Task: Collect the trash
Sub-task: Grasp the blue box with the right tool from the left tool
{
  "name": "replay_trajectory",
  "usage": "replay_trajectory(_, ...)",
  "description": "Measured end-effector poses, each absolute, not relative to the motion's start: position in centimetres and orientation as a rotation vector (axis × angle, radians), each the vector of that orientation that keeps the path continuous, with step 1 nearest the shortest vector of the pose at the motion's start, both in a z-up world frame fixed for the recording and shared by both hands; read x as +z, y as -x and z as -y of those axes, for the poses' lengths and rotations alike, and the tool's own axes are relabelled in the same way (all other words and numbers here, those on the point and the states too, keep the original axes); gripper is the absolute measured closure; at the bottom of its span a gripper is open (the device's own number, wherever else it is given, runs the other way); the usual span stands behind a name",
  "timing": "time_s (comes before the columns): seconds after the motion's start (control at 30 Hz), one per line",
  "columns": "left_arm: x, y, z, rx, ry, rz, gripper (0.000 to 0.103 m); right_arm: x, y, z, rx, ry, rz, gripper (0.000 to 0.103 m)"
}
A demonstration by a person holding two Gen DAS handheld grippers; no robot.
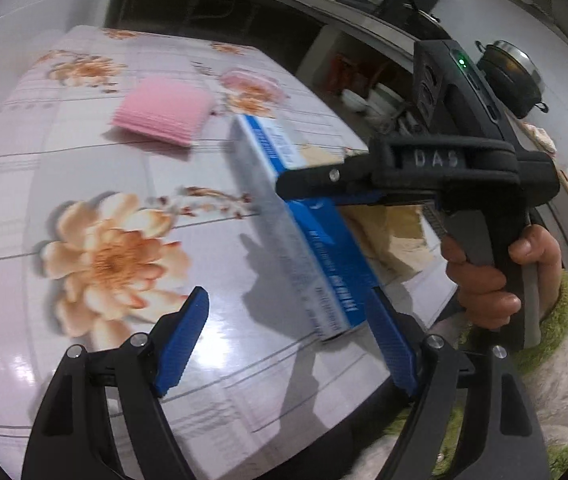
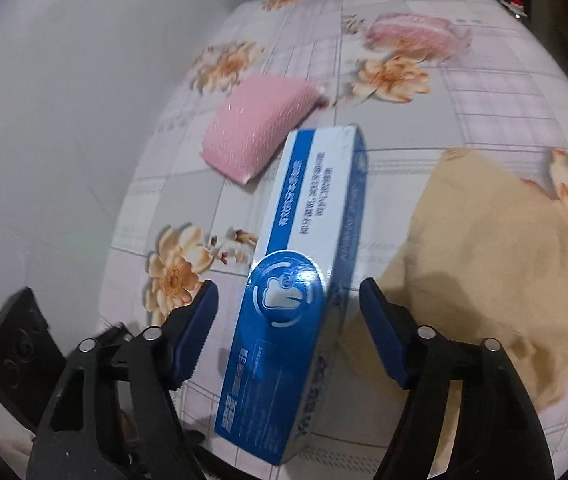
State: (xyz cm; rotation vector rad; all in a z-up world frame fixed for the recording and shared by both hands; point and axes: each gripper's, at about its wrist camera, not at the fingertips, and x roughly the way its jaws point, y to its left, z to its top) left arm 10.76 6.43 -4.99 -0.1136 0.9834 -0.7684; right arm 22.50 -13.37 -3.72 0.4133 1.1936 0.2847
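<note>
Blue toothpaste box [image 2: 307,264] lies lengthwise on the floral tablecloth [image 2: 483,92], btwn pink sponge [image 2: 260,128] and tan cloth [image 2: 495,248]. Your right gripper [image 2: 288,308] straddles the box's near half, pads wide, gaps both sides, no grip. Your left gripper [image 1: 285,322] is open too, empty, box just beside its right pad.

One blue box [image 2: 299,280] btwn the right tongs' pads; one pink sponge [image 2: 262,128] beyond it; one pink packet [image 2: 415,34] farther off; one tan cloth [image 2: 483,248] right of it.
</note>
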Motion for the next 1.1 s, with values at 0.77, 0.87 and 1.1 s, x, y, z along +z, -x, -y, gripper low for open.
replay_trajectory(0.77,-1.2,-10.4,-2.6,-0.848,0.079,-0.837,0.022,3.4,-12.8,25.9,0.305,-0.704,-0.823,0.053)
replay_trajectory(0.87,-0.3,-10.2,0.8,-0.935,0.024,-0.765,0.021,3.4,-10.5,28.8,0.189,-0.704,-0.789,0.053)
replay_trajectory(1.1,-1.6,-11.1,9.3,-1.058,-0.142,-0.766,0.019,-1.1,-8.2,32.3,0.022,-0.742,-0.871,0.053)
